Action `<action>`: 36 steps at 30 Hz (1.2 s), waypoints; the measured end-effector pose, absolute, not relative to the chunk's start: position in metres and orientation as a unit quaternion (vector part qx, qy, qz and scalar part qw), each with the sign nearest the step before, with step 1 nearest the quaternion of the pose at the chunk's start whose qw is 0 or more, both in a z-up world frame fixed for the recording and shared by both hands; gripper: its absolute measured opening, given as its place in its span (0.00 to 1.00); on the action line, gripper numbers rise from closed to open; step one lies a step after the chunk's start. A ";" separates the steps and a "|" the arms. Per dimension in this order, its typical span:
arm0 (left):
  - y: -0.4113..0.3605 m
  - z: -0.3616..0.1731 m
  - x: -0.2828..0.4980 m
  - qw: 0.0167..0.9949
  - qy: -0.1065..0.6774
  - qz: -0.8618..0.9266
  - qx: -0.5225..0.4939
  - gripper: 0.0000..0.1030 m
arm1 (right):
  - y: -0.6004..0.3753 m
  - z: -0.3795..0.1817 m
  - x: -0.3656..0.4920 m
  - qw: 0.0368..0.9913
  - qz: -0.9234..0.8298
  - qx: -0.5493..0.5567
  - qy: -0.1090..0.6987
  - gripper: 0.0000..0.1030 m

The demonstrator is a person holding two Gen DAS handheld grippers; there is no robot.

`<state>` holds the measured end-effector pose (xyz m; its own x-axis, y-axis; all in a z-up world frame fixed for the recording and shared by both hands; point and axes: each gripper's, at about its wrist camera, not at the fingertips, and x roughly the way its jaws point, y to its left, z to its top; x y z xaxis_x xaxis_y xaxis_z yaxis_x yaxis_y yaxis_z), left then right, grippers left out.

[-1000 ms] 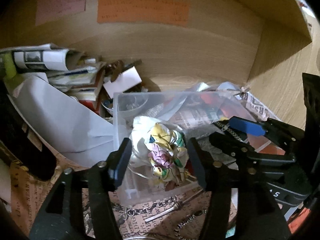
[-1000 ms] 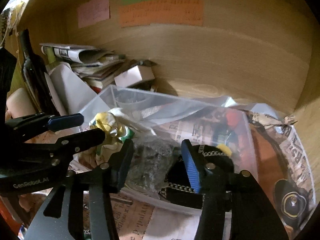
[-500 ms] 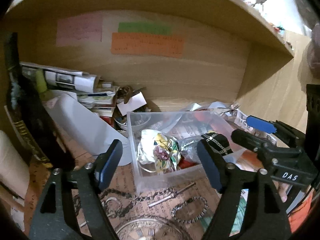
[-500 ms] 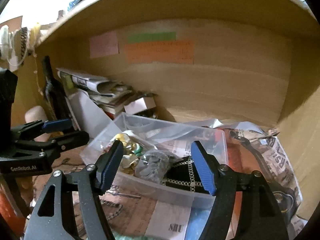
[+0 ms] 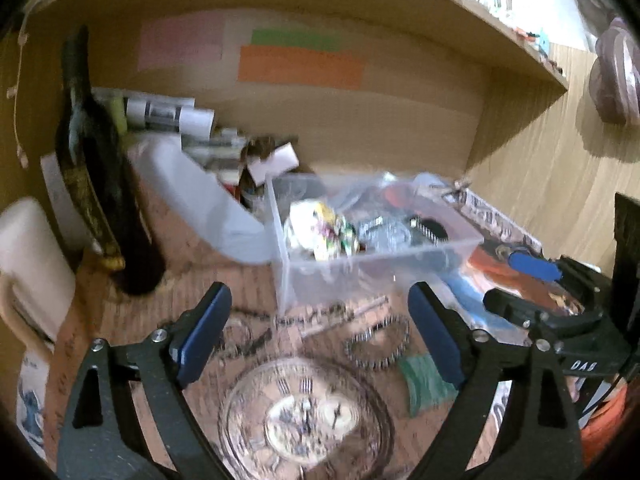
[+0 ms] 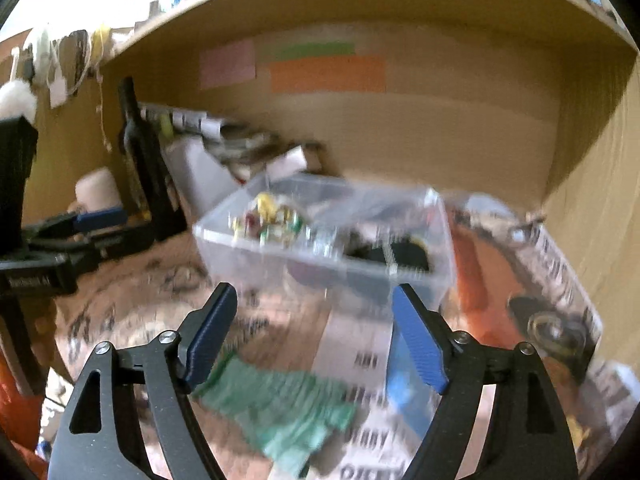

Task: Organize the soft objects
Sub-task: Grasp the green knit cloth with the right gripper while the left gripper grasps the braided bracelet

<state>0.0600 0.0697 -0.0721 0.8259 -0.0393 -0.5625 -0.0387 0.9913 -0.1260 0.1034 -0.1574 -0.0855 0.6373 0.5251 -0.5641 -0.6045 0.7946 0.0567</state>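
Note:
A clear plastic bin stands on the shelf floor. In it lie a crumpled floral cloth, a grey cloth and a black chained piece. My left gripper is open and empty, in front of the bin above chains. My right gripper is open and empty, in front of the bin above a green cloth, which also shows in the left wrist view. Both views are blurred.
A dark bottle stands at the left beside a white mug. Rolled papers and books pile at the back. Chains and a glass dish with a clock print lie in front. Newspaper lies at the right.
Both grippers have pulled back out of the bin and opened wider. The floral cloth and the grey cloth stay in the bin.

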 end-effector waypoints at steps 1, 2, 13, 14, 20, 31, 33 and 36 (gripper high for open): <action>0.069 -0.076 0.059 0.951 0.301 -0.001 -0.068 0.88 | -0.158 -0.092 0.102 0.898 0.316 -0.065 0.300 0.75; 0.069 -0.082 0.058 0.948 0.309 -0.001 -0.070 0.88 | -0.158 -0.098 0.102 0.894 0.318 -0.062 0.309 0.75; 0.059 -0.126 0.049 0.927 0.368 -0.004 -0.077 0.88 | -0.151 -0.147 0.093 0.863 0.329 -0.063 0.378 0.74; 0.058 -0.128 0.049 0.925 0.372 -0.006 -0.076 0.88 | -0.151 -0.148 0.092 0.864 0.327 -0.067 0.377 0.68; 0.049 -0.135 0.059 0.920 0.385 -0.019 -0.071 0.88 | -0.157 -0.152 0.085 0.868 0.319 -0.090 0.369 0.44; 0.025 -0.143 0.096 0.907 0.415 -0.053 -0.049 0.88 | -0.182 -0.133 0.089 0.887 0.302 -0.070 0.343 0.26; 0.020 -0.145 0.104 0.902 0.425 -0.058 -0.044 0.88 | -0.190 -0.128 0.090 0.893 0.296 -0.061 0.335 0.26; 0.014 -0.151 0.118 0.895 0.441 -0.059 -0.039 0.88 | -0.201 -0.119 0.094 0.901 0.286 -0.047 0.322 0.26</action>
